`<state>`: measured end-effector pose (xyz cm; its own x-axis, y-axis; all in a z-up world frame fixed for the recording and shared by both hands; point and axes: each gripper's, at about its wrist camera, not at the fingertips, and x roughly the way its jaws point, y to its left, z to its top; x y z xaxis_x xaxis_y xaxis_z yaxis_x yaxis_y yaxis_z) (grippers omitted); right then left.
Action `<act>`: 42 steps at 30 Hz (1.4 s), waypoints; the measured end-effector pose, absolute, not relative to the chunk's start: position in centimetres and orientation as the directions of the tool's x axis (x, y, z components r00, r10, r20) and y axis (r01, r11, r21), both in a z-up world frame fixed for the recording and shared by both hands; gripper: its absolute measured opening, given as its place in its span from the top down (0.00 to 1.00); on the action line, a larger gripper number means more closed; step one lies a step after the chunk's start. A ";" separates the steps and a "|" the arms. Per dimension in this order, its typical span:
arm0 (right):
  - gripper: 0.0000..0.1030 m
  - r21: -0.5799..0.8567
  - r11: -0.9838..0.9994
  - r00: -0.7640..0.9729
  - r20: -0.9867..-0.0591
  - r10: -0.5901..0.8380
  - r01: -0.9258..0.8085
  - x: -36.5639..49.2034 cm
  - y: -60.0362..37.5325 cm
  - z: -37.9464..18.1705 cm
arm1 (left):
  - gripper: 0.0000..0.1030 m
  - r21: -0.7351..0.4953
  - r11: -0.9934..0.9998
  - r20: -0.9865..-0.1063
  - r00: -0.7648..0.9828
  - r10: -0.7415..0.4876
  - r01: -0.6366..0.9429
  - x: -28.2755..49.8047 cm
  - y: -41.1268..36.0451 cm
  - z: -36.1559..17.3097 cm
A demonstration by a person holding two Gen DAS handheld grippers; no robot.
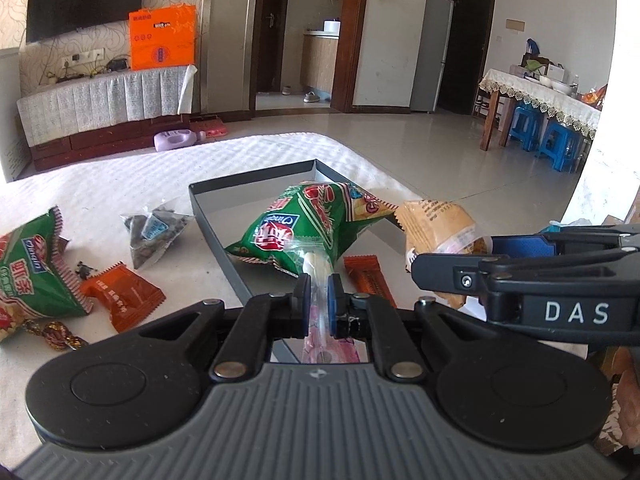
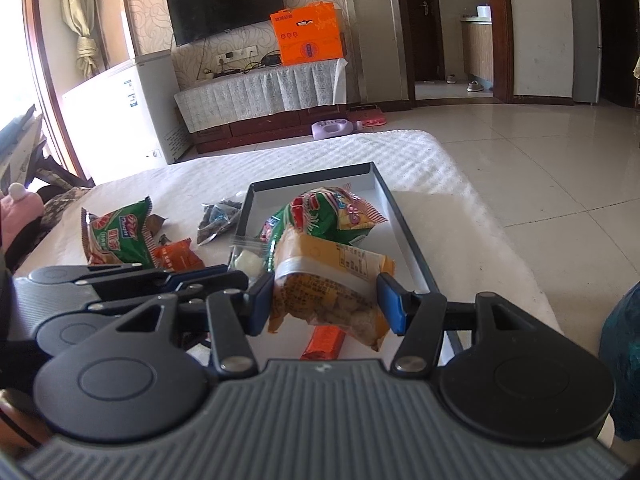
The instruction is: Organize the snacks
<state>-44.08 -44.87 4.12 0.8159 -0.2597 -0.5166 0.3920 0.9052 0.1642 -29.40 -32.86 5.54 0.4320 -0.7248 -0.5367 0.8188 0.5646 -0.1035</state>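
A dark-rimmed tray (image 1: pixel 216 232) (image 2: pixel 404 216) lies on the white table. A green chip bag (image 1: pixel 308 224) (image 2: pixel 324 212) and an orange bar (image 1: pixel 368 280) (image 2: pixel 324 342) lie in it. My left gripper (image 1: pixel 319 292) is shut on a clear candy packet (image 1: pixel 316 272) with a white sweet, held over the tray's near end; the packet shows in the right wrist view (image 2: pixel 250 258). My right gripper (image 2: pixel 326 304) is shut on a yellow snack bag (image 2: pixel 328 284) (image 1: pixel 436 232), held above the tray.
Left of the tray lie a second green chip bag (image 1: pixel 28 276) (image 2: pixel 116 236), an orange packet (image 1: pixel 120 300) (image 2: pixel 180 256), a clear packet of dark snacks (image 1: pixel 154 232) (image 2: pixel 218 218) and a foil candy (image 1: pixel 56 334). The table's right edge (image 2: pixel 500 220) drops to tiled floor.
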 end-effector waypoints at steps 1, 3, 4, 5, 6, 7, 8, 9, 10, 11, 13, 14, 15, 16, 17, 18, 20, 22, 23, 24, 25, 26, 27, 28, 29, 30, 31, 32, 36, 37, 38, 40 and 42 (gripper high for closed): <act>0.44 0.171 0.904 0.817 -0.516 -0.258 0.393 -44.1 -45.0 4.1 | 0.90 -0.104 0.564 -0.538 0.431 -0.724 0.819 -29.3 -33.0 5.5; 0.44 0.169 0.902 0.816 -0.516 -0.262 0.397 -44.1 -45.1 4.1 | 0.90 -0.102 0.563 -0.542 0.428 -0.723 0.820 -29.2 -33.3 5.4; 0.44 0.167 0.902 0.815 -0.516 -0.265 0.399 -44.1 -45.2 4.1 | 0.90 -0.105 0.561 -0.544 0.425 -0.724 0.821 -29.1 -33.5 5.3; 0.44 0.168 0.901 0.814 -0.516 -0.266 0.401 -44.1 -45.3 4.0 | 0.90 -0.107 0.560 -0.546 0.422 -0.723 0.821 -28.9 -33.7 5.2; 0.44 0.171 0.899 0.814 -0.517 -0.266 0.402 -44.0 -45.3 4.0 | 0.90 -0.105 0.559 -0.549 0.421 -0.722 0.822 -28.7 -34.0 5.1; 0.44 0.171 0.899 0.813 -0.517 -0.267 0.404 -44.0 -45.4 4.0 | 0.90 -0.099 0.560 -0.551 0.423 -0.719 0.823 -28.6 -34.2 5.0; 0.44 0.171 0.898 0.812 -0.519 -0.268 0.406 -43.9 -45.4 4.0 | 0.90 -0.094 0.559 -0.553 0.424 -0.717 0.824 -28.3 -34.5 4.9; 0.44 0.171 0.897 0.811 -0.520 -0.269 0.407 -43.9 -45.4 3.9 | 0.90 -0.091 0.560 -0.554 0.425 -0.716 0.824 -28.1 -34.8 4.8; 0.44 0.172 0.897 0.811 -0.520 -0.268 0.407 -43.9 -45.5 3.9 | 0.90 -0.091 0.560 -0.555 0.425 -0.715 0.823 -27.9 -35.0 4.8; 0.44 0.172 0.897 0.811 -0.520 -0.269 0.407 -43.9 -45.5 3.9 | 0.90 -0.092 0.561 -0.557 0.425 -0.714 0.823 -27.7 -35.2 4.7; 0.44 0.170 0.898 0.810 -0.521 -0.268 0.406 -43.9 -45.5 3.9 | 0.90 -0.096 0.564 -0.559 0.424 -0.712 0.820 -27.3 -35.5 4.6; 0.44 0.170 0.898 0.810 -0.522 -0.267 0.406 -43.9 -45.5 3.9 | 0.90 -0.099 0.565 -0.560 0.423 -0.712 0.819 -27.2 -35.6 4.6; 0.44 0.170 0.898 0.809 -0.523 -0.267 0.406 -43.8 -45.6 3.9 | 0.90 -0.102 0.566 -0.561 0.422 -0.712 0.818 -27.1 -35.7 4.6; 0.44 0.170 0.898 0.809 -0.524 -0.267 0.407 -43.8 -45.7 3.9 | 0.90 -0.104 0.566 -0.560 0.422 -0.713 0.818 -27.0 -35.9 4.6; 0.44 0.171 0.897 0.809 -0.524 -0.268 0.408 -43.8 -45.7 3.8 | 0.90 -0.104 0.565 -0.559 0.422 -0.714 0.818 -26.9 -36.0 4.6; 0.44 0.173 0.896 0.809 -0.524 -0.268 0.409 -43.8 -45.7 3.8 | 0.90 -0.104 0.565 -0.558 0.422 -0.714 0.818 -26.8 -36.1 4.6; 0.44 0.173 0.896 0.809 -0.524 -0.268 0.409 -43.8 -45.8 3.8 | 0.90 -0.103 0.565 -0.557 0.423 -0.715 0.819 -26.7 -36.4 4.5; 0.44 0.174 0.896 0.809 -0.524 -0.268 0.409 -43.8 -45.8 3.8 | 0.90 -0.102 0.567 -0.557 0.426 -0.713 0.817 -26.5 -36.6 4.5; 0.44 0.173 0.896 0.809 -0.524 -0.267 0.408 -43.8 -45.8 3.8 | 0.90 -0.100 0.569 -0.557 0.428 -0.712 0.816 -26.3 -36.8 4.5; 0.44 0.174 0.896 0.809 -0.524 -0.267 0.408 -43.8 -45.8 3.8 | 0.90 -0.099 0.570 -0.558 0.429 -0.710 0.815 -26.2 -36.9 4.4; 0.44 0.173 0.897 0.810 -0.523 -0.266 0.407 -43.8 -45.8 3.8 | 0.90 -0.098 0.572 -0.558 0.431 -0.709 0.814 -26.0 -37.1 4.4; 0.44 0.173 0.898 0.810 -0.523 -0.265 0.405 -43.8 -45.8 3.8 | 0.90 -0.098 0.573 -0.559 0.432 -0.708 0.813 -25.8 -37.3 4.4; 0.44 0.171 0.898 0.810 -0.523 -0.265 0.404 -43.8 -45.8 3.8 | 0.90 -0.098 0.574 -0.559 0.433 -0.707 0.813 -25.7 -37.4 4.4; 0.44 0.171 0.899 0.809 -0.524 -0.264 0.404 -43.8 -45.8 3.8 | 0.90 -0.098 0.575 -0.559 0.434 -0.707 0.812 -25.5 -37.6 4.3; 0.44 0.171 0.899 0.809 -0.525 -0.263 0.403 -43.8 -45.8 3.8 | 0.90 -0.098 0.575 -0.558 0.434 -0.707 0.812 -25.4 -37.8 4.3; 0.44 0.171 0.899 0.809 -0.527 -0.262 0.403 -43.8 -45.8 3.8 | 0.90 -0.098 0.575 -0.558 0.434 -0.707 0.812 -25.4 -37.8 4.3; 0.44 0.170 0.899 0.808 -0.527 -0.262 0.403 -43.8 -45.8 3.8 | 0.90 -0.097 0.576 -0.558 0.435 -0.707 0.812 -25.4 -37.8 4.3; 0.44 0.169 0.900 0.808 -0.527 -0.262 0.402 -43.8 -45.8 3.8 | 0.90 -0.096 0.577 -0.558 0.436 -0.706 0.811 -25.2 -37.9 4.4; 0.44 0.166 0.901 0.807 -0.529 -0.262 0.402 -43.7 -45.8 3.8 | 0.90 -0.101 0.582 -0.560 0.437 -0.704 0.807 -24.4 -38.7 4.2; 0.44 0.164 0.901 0.806 -0.532 -0.261 0.401 -43.7 -45.8 3.7 | 0.90 -0.101 0.583 -0.560 0.438 -0.703 0.806 -24.3 -38.9 4.2; 0.44 0.162 0.902 0.805 -0.533 -0.261 0.400 -43.6 -45.7 3.7 | 0.90 -0.103 0.584 -0.561 0.438 -0.703 0.805 -24.0 -39.3 4.1; 0.44 0.157 0.904 0.803 -0.536 -0.260 0.397 -43.5 -45.6 3.6 | 0.90 -0.103 0.584 -0.561 0.438 -0.703 0.805 -23.8 -39.7 4.0; 0.44 0.153 0.906 0.801 -0.539 -0.258 0.395 -43.4 -45.5 3.6 | 0.90 -0.106 0.585 -0.562 0.436 -0.702 0.804 -23.6 -40.0 3.9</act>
